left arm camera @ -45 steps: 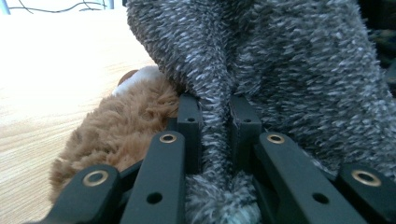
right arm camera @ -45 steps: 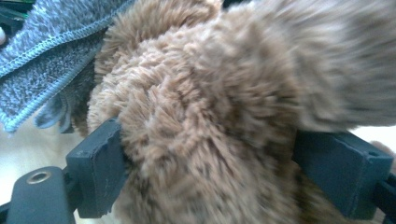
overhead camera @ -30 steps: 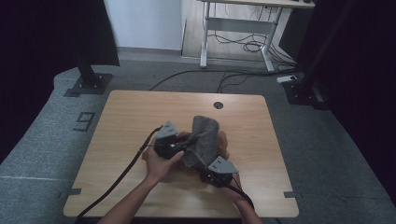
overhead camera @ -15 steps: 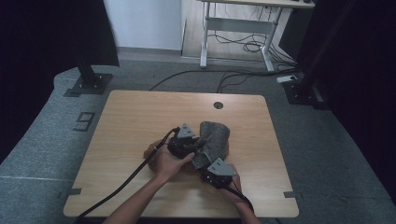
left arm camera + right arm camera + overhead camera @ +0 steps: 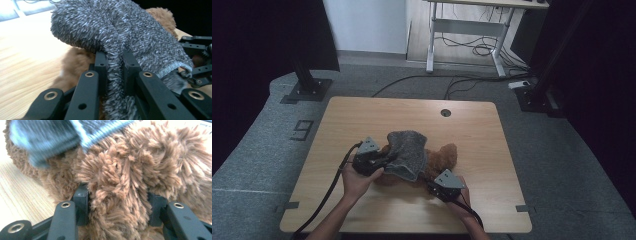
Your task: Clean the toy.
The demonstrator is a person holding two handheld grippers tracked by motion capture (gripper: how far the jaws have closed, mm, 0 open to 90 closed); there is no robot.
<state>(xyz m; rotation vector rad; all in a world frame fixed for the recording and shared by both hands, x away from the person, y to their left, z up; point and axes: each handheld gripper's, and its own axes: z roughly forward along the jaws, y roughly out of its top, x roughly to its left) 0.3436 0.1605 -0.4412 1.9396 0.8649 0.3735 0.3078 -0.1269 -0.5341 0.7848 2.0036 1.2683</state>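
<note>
1. The grey fuzzy sock [image 5: 407, 152] now lies stretched over the brown plush toy [image 5: 444, 156] near the middle of the bench [image 5: 362, 112]; a second ago it stood bunched up higher, further right.
2. The left gripper [image 5: 384, 161] has slid left, its fingers [image 5: 101, 65] clamped tight on the sock's edge.
3. The right gripper [image 5: 432, 181] hasn't budged; its fingers [image 5: 81, 197] have just been closing, and now they're squeezing a wad of the toy's fur.
4. The sock is speckled grey with a pale ribbed cuff [image 5: 175, 68]; the toy is shaggy brown.
</note>
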